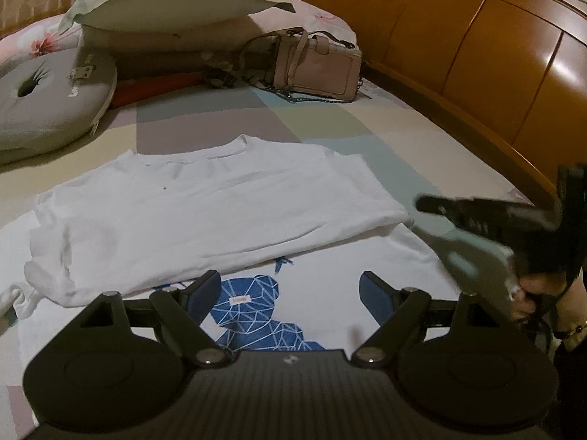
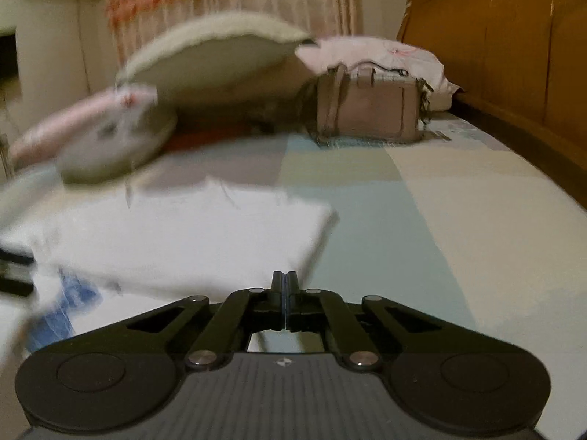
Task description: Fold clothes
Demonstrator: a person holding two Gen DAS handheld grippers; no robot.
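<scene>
Meanwhile, from the left wrist: left gripper [image 1: 290, 289] released, jaws wide, hovering over a white T-shirt [image 1: 205, 220] on the bed [image 1: 330, 124]; upper half folded over the blue bear print [image 1: 256, 315], fold edge running nine to three just past the fingertips. Right gripper [image 1: 458, 220] blurred at three o'clock.

From the right wrist: right gripper [image 2: 281, 286] clenched on nothing, T-shirt [image 2: 183, 231] lying toward ten o'clock. Left probably nearer; handbag [image 2: 367, 110] at twelve.

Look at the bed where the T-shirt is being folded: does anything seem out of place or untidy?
A handbag with its chain trailing lies on the bed sheet beyond the T-shirt. The shirt's left edge is bunched and crumpled, not flat. Nothing looks spilled or damaged.
</scene>
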